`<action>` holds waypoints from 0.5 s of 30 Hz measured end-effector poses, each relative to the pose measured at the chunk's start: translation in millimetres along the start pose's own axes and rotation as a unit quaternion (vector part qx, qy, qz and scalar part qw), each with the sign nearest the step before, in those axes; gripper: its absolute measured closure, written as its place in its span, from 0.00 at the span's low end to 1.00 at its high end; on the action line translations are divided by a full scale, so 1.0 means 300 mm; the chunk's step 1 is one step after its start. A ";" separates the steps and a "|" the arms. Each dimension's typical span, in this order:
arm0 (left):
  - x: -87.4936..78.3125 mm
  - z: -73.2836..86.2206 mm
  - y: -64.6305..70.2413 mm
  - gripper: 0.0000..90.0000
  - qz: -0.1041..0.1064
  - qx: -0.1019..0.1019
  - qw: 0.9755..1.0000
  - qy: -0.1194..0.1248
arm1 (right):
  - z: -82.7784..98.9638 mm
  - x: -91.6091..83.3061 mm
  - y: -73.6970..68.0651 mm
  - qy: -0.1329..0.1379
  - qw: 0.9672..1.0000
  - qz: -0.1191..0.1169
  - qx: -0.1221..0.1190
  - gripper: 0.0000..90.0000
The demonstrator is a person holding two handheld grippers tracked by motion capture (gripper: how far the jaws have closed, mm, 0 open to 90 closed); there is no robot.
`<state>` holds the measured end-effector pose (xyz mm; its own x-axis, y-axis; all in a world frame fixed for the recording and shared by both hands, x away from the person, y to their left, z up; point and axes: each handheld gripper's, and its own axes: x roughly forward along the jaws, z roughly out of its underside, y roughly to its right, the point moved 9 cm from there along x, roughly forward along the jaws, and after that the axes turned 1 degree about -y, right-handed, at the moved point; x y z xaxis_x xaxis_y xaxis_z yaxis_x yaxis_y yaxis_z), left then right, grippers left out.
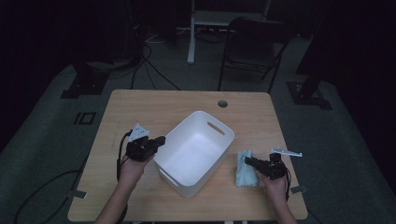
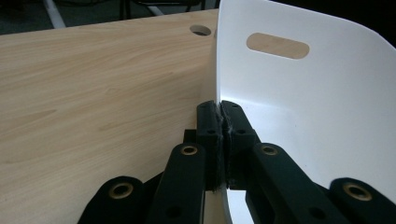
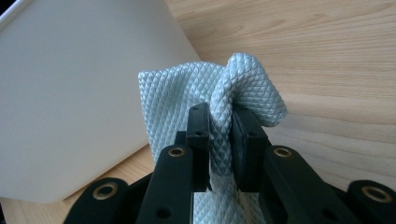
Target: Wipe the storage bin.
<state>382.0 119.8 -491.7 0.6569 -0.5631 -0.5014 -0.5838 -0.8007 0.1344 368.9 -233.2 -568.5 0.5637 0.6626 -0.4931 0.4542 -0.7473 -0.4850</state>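
A white plastic bin (image 1: 195, 151) with handle slots stands slantwise in the middle of the wooden table (image 1: 140, 107). My left gripper (image 1: 161, 140) is shut on the bin's left rim; in the left gripper view its jaws (image 2: 220, 109) pinch the thin white wall (image 2: 299, 93). A pale blue quilted cloth (image 1: 244, 169) lies on the table to the right of the bin. My right gripper (image 1: 247, 161) is shut on a bunched fold of that cloth (image 3: 243, 88), close to the bin's outer wall (image 3: 79, 93).
A cable hole (image 1: 222, 103) sits near the table's far edge. Beyond the table stand a dark folding chair (image 1: 252, 46), a white desk frame (image 1: 191, 32) and floor cables (image 1: 149, 65). Bare tabletop lies left of and behind the bin.
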 end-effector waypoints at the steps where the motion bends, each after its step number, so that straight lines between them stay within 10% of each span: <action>1: -0.001 0.002 0.002 0.97 -0.002 0.003 1.000 0.001 | 0.000 0.001 -0.002 0.000 1.000 -0.001 0.000 0.88; 15: -0.004 0.023 0.017 0.96 -0.008 0.019 1.000 -0.005 | -0.174 -0.081 -0.119 0.069 0.997 -0.036 -0.030 0.89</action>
<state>374.8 117.7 -496.3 0.6616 -0.5487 -0.5111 -0.5916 -0.8007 0.0938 374.9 -225.2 -501.5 0.6157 0.7048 -0.3524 0.5349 -0.7022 -0.4698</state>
